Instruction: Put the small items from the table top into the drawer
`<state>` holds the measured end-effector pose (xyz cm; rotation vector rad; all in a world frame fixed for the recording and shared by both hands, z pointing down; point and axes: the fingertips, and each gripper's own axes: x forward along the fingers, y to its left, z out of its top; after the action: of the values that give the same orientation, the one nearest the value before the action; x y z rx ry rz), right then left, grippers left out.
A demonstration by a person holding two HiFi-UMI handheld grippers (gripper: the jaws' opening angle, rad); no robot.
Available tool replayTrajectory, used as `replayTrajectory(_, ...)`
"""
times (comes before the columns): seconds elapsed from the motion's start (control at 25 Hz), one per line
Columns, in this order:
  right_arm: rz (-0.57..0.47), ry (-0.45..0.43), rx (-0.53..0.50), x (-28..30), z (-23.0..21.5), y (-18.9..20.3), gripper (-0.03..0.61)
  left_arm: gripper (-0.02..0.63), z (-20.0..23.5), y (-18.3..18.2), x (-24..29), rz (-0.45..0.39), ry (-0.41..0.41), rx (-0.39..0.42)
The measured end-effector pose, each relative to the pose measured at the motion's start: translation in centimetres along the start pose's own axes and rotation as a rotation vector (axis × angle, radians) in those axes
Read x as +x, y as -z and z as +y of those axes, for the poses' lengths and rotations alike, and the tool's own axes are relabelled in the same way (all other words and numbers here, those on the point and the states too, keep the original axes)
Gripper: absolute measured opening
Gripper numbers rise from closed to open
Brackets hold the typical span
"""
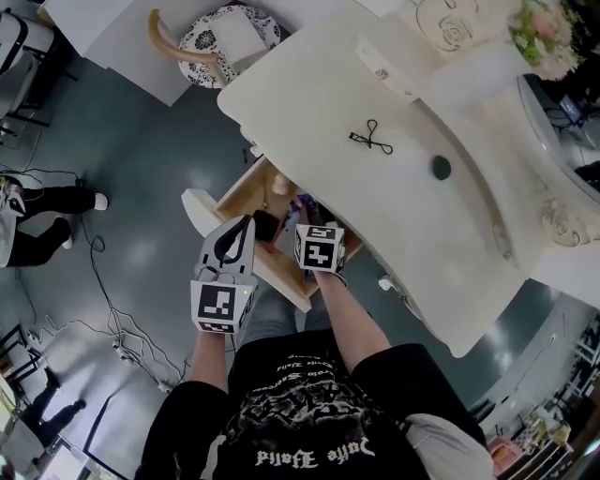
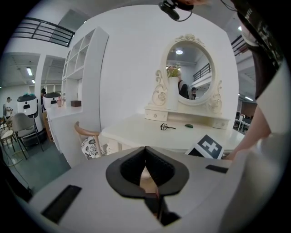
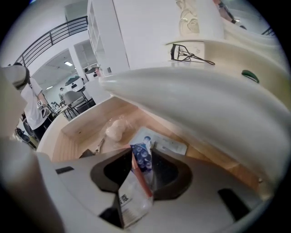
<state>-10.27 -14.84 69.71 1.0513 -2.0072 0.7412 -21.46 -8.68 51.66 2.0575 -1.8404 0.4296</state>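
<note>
A bystander's legs (image 1: 47, 202) are seen far left in the head view, on the grey floor. A chair (image 1: 220, 37) with a patterned seat is parked at the far left end of the table.

The left gripper (image 1: 239, 232) is held just left of the open drawer (image 1: 246, 192), outside it, pointed slightly down. In the left gripper view its jaws are seen closed together at the tips, with nothing between them.

The drawer is pulled out from under the near edge of the table top (image 1: 375, 234). Inside it are noted a black item (image 1: 265, 225), a pale wrapped lump (image 3: 114, 129) towards the far left corner, and a flat white packet (image 3: 166, 143) on the drawer floor.

The right gripper (image 3: 138, 152) is tipped steeply down over the drawer, just right of the left gripper. Its jaws are set apart at a medium gap. A small packet (image 3: 136, 191) with blue print and a red edge is stood upright between them, leaned towards the right pad and not visibly squeezed.

Further right, an eyelash curler (image 1: 372, 138) is left lying on the table top. A green oval item (image 1: 441, 168) is seen to its right, well apart from it. Both are well away from the drawer.

Flowers (image 1: 544, 28) are seen at the far right corner, by the mirror (image 2: 188, 75).
</note>
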Motion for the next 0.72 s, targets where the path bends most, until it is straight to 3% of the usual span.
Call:
replayTrajectory(0.24, 0.001, -0.053, 0.011, -1.9, 0.5, 0.4, 0.19, 0.015, -1.3, -1.5, 0.0, -0.033, 0.03, 0.028)
replayTrajectory(0.72, -0.133, -0.16, -0.068, -8.3, 2.1, -2.7, 0.19, 0.015, -2.5, -1.8, -0.9, -0.06, 0.043, 0.005)
